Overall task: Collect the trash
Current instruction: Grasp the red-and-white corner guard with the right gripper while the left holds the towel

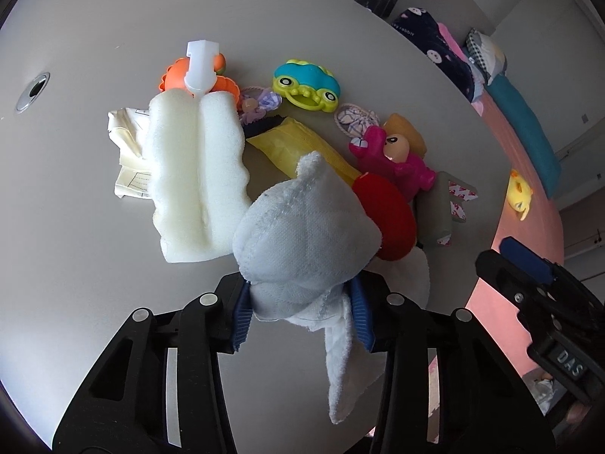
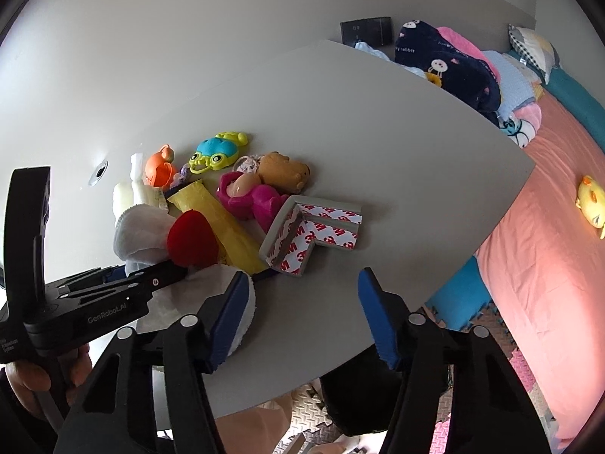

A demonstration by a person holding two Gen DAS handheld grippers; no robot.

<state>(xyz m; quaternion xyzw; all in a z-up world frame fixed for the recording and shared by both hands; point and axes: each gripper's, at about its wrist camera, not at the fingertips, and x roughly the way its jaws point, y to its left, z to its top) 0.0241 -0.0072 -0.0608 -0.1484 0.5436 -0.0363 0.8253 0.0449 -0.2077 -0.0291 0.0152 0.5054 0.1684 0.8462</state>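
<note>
My left gripper (image 1: 302, 314) is shut on a white cloth (image 1: 302, 234), whose bunched top rises above the blue pads and whose tail hangs below them. Beside it on the table lie a white foam block (image 1: 196, 178), a yellow wrapper (image 1: 298, 143), a red round piece (image 1: 385, 215) and crumpled paper (image 1: 128, 151). My right gripper (image 2: 304, 317) stands open over bare table near the front edge, with nothing between its fingers. Just ahead of it lies a grey corner guard (image 2: 314, 234) with red-printed tape backing.
Toys sit behind the trash: a pink figure (image 2: 249, 196), a brown one (image 2: 283, 170), a blue-green car (image 2: 215, 153) and an orange one (image 2: 159, 170). The grey table (image 2: 378, 132) has a cable hole (image 2: 99, 172). A pink-sheeted bed (image 2: 548, 265) lies to the right.
</note>
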